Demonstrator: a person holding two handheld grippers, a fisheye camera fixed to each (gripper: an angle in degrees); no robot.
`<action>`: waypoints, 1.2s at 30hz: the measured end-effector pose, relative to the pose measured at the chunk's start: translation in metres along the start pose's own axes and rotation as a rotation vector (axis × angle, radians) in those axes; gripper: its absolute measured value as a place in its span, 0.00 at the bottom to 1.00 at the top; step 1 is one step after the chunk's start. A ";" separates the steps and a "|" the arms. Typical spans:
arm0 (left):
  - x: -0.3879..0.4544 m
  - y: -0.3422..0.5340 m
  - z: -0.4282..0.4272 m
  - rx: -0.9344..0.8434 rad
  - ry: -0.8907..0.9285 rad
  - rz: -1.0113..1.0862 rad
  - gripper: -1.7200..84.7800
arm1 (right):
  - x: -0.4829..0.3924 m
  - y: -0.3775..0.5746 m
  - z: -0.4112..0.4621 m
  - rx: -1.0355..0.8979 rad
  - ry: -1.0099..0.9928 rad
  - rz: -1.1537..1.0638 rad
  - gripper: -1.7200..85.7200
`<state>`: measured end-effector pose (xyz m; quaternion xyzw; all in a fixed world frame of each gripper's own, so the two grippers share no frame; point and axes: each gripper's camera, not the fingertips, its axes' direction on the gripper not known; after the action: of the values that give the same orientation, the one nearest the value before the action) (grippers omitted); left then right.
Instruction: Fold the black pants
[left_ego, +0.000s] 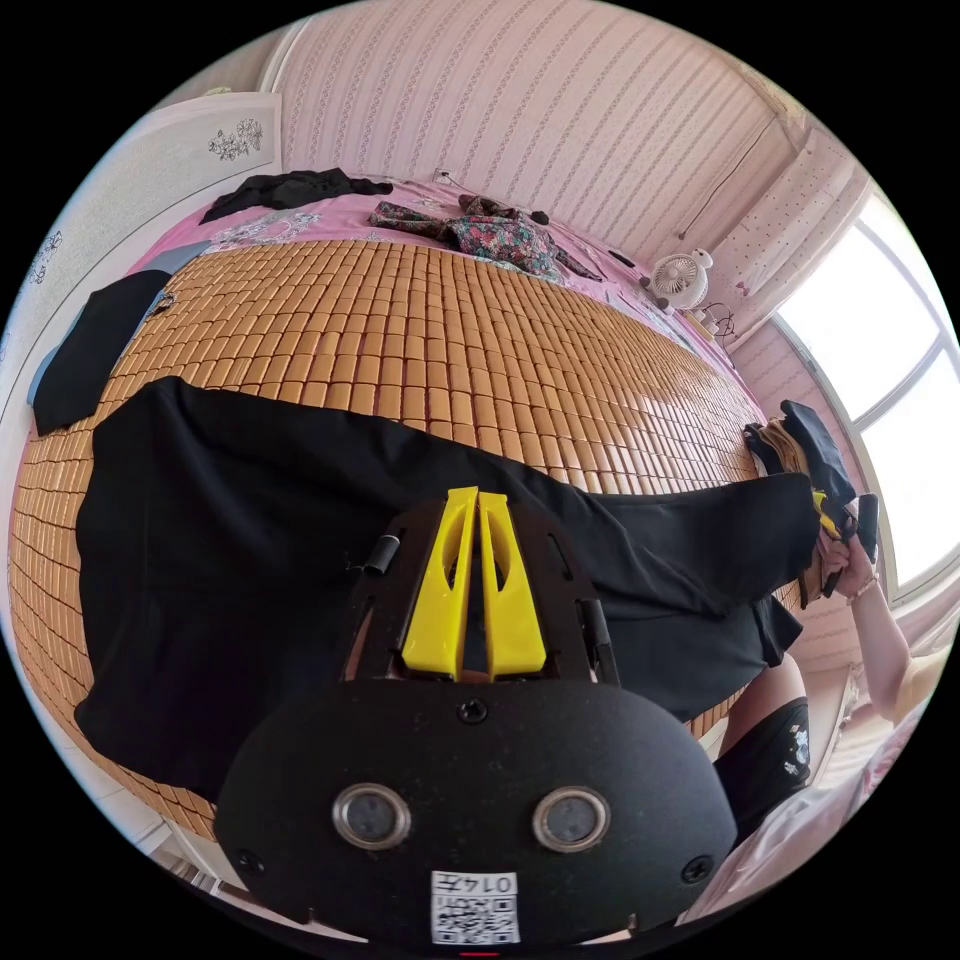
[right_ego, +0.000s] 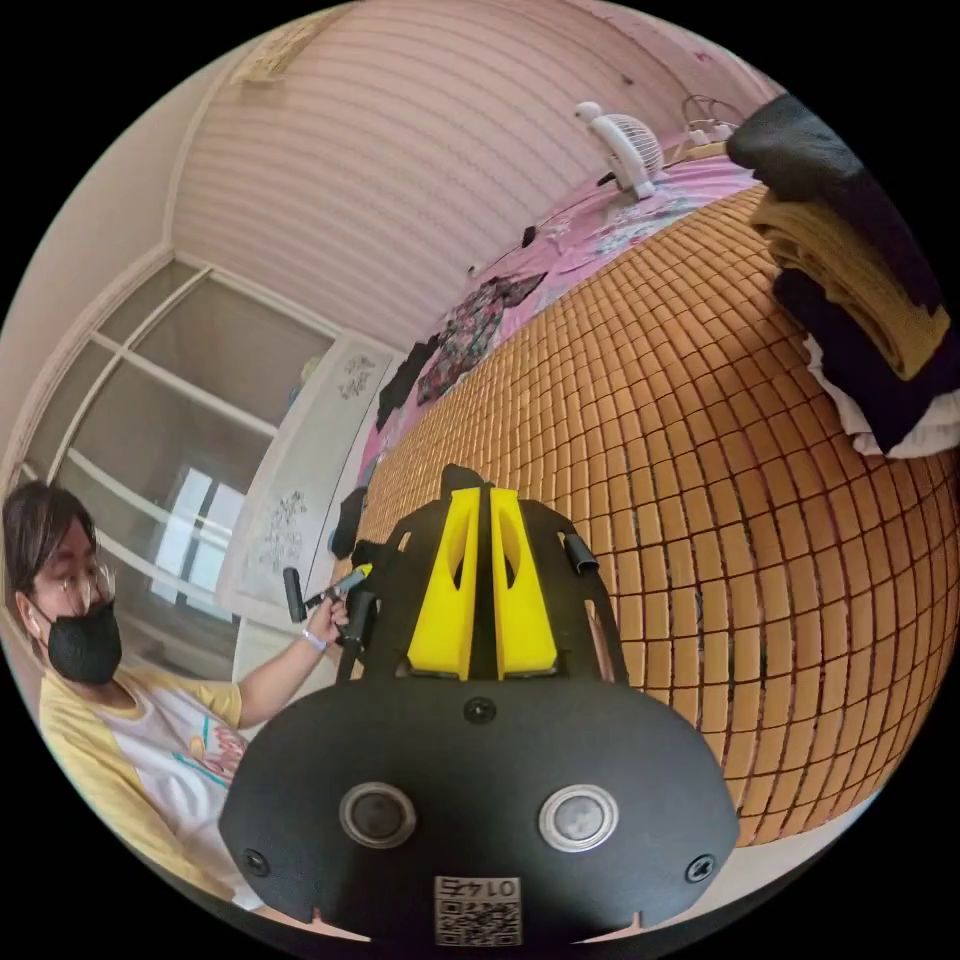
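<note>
Plainly, the black pants (left_ego: 300, 540) lie spread wide over the bamboo mat (left_ego: 420, 330) on the bed, smooth and matte, their long axis running across the left gripper view from the broad end at left to the narrow end at right. That narrow end lifts off the mat near the right gripper (left_ego: 835, 520), though whether it grips the cloth I cannot tell. The left gripper (left_ego: 476, 495) hovers over the pants with its yellow jaws pressed together. A folded stack of clothes (right_ego: 860, 290) sits on the mat's far corner; a floral garment (left_ego: 480, 230) and a small fan (left_ego: 680, 280) lie beyond.
</note>
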<state>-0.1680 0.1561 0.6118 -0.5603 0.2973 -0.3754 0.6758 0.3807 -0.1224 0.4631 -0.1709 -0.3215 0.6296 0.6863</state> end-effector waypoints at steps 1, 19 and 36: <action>0.002 0.001 0.001 0.005 -0.002 0.008 0.01 | 0.014 -0.010 -0.016 0.112 0.039 0.056 0.05; 0.019 0.017 0.067 -0.116 -0.171 0.041 0.06 | 0.008 0.035 0.052 -0.327 0.780 -0.381 0.12; 0.006 -0.010 -0.006 0.141 -0.067 0.049 0.05 | -0.087 -0.099 -0.062 -0.014 0.317 -0.294 0.07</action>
<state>-0.1719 0.1470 0.6205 -0.5162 0.2607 -0.3598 0.7322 0.4959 -0.2111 0.4608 -0.2238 -0.2354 0.4857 0.8116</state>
